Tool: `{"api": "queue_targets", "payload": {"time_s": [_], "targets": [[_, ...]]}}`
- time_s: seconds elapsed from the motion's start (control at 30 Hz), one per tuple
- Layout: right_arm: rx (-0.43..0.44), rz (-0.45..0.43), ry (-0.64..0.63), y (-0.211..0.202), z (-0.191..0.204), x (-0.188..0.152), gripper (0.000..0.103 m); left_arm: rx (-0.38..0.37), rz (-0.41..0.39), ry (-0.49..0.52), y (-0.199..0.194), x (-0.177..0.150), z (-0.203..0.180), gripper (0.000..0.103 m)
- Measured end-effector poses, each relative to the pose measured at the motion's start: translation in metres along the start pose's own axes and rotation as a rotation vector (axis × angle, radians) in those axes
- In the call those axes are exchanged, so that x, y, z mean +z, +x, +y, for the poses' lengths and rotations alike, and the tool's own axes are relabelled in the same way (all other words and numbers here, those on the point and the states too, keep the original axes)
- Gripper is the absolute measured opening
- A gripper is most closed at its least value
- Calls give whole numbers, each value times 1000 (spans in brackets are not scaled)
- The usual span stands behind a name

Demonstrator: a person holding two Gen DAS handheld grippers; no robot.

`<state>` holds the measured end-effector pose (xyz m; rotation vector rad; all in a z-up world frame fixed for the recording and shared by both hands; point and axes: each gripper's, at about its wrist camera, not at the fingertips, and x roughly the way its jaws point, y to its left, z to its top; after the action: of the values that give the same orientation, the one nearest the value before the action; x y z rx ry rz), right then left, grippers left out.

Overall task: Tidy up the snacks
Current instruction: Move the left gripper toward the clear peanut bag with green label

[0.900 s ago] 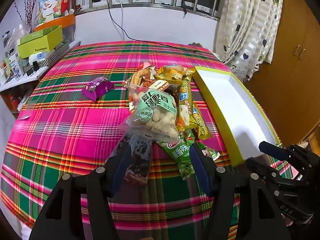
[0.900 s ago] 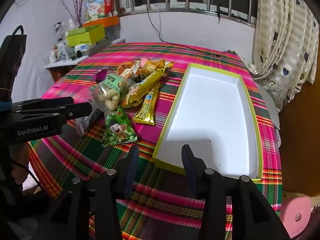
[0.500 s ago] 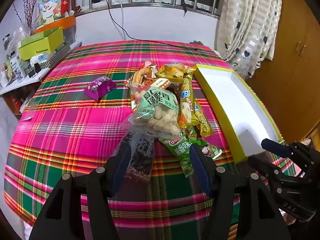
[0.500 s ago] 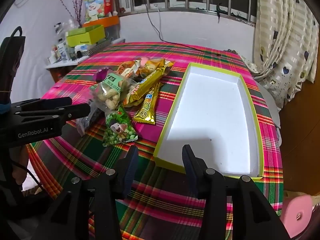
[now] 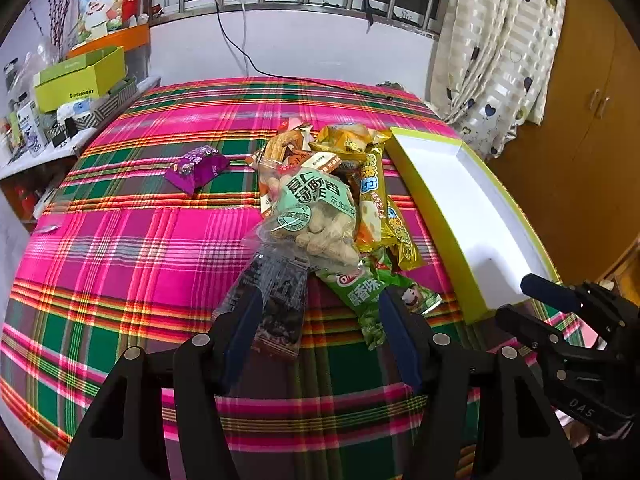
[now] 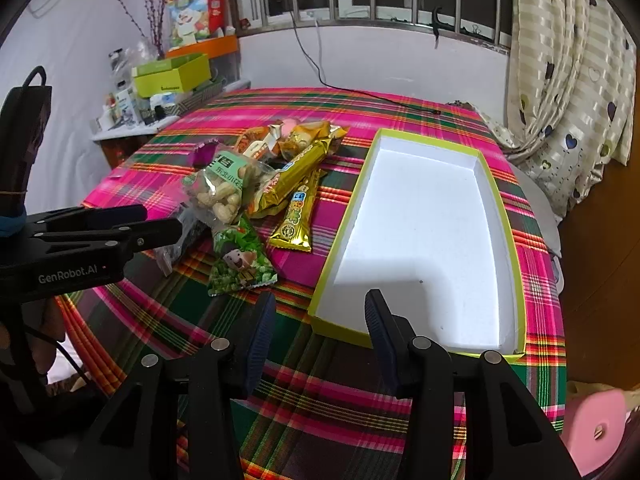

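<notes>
A pile of snack packets lies mid-table: a clear peanut bag (image 5: 316,216) (image 6: 222,190), a green pea packet (image 5: 376,296) (image 6: 238,264), yellow bars (image 5: 374,196) (image 6: 296,220), a dark clear packet (image 5: 276,300), and orange packets (image 5: 288,148) at the back. A purple packet (image 5: 198,168) lies apart to the left. An empty white tray with a yellow-green rim (image 5: 436,216) (image 6: 340,248) sits to the right. My left gripper (image 5: 320,316) is open, empty, hovering over the pile's near end. My right gripper (image 6: 318,320) is open, empty, at the tray's near corner.
The round table has a pink and green plaid cloth (image 5: 120,248). A shelf with a yellow-green box (image 5: 80,76) and clutter stands at the left. A black cable (image 5: 280,76) runs across the far edge. Curtain (image 5: 500,40) and wooden cabinet (image 5: 592,120) stand at the right.
Both grippers have drifted only slightly. The left one has pulled back a little from the pile. Nothing was gripped or moved.
</notes>
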<state>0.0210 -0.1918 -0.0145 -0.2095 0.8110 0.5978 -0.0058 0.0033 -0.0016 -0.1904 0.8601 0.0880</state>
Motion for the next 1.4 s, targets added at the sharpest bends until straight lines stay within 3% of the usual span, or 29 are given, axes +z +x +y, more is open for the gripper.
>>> {"api": "queue_targets", "payload": {"time_s": [1.4], "targets": [[33,-39,17,-8,-5,5,45,-11,-4,-63,2,2,17,61]]}}
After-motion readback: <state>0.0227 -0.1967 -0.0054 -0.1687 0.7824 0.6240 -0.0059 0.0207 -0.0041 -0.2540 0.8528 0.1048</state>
